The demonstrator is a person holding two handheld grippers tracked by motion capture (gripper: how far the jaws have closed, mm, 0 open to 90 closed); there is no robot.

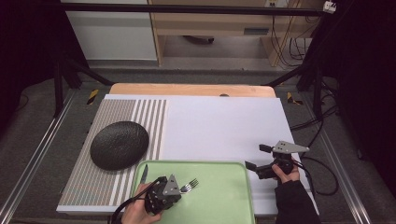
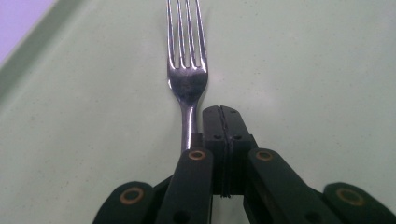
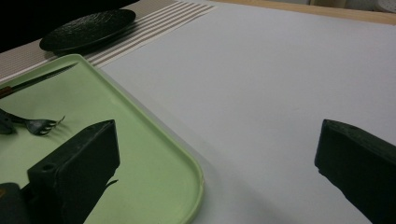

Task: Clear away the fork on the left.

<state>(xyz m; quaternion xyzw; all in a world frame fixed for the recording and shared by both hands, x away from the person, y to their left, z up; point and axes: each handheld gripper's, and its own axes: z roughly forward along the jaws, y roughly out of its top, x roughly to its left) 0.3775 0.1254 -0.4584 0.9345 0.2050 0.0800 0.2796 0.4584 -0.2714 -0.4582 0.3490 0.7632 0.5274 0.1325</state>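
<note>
A silver fork [image 2: 188,77] lies on the pale green tray [image 1: 224,196], tines pointing away from my left gripper [image 2: 222,112]. That gripper's jaws are shut against each other, and the fork's neck runs along the outside of the left jaw, not between the pads. From above, the left gripper [image 1: 180,188] rests low on the tray's near left part, with the fork's tines [image 1: 189,185] sticking out to its right. My right gripper [image 1: 257,157] hovers open over the white mat [image 1: 224,126], just right of the tray, with nothing between its jaws.
A knife [image 1: 144,173] lies at the tray's left edge. A black round plate [image 1: 119,144] sits on the striped placemat [image 1: 93,182] beyond the tray's left corner. The tray's rim [image 3: 198,179] is close to the right gripper [image 3: 217,135].
</note>
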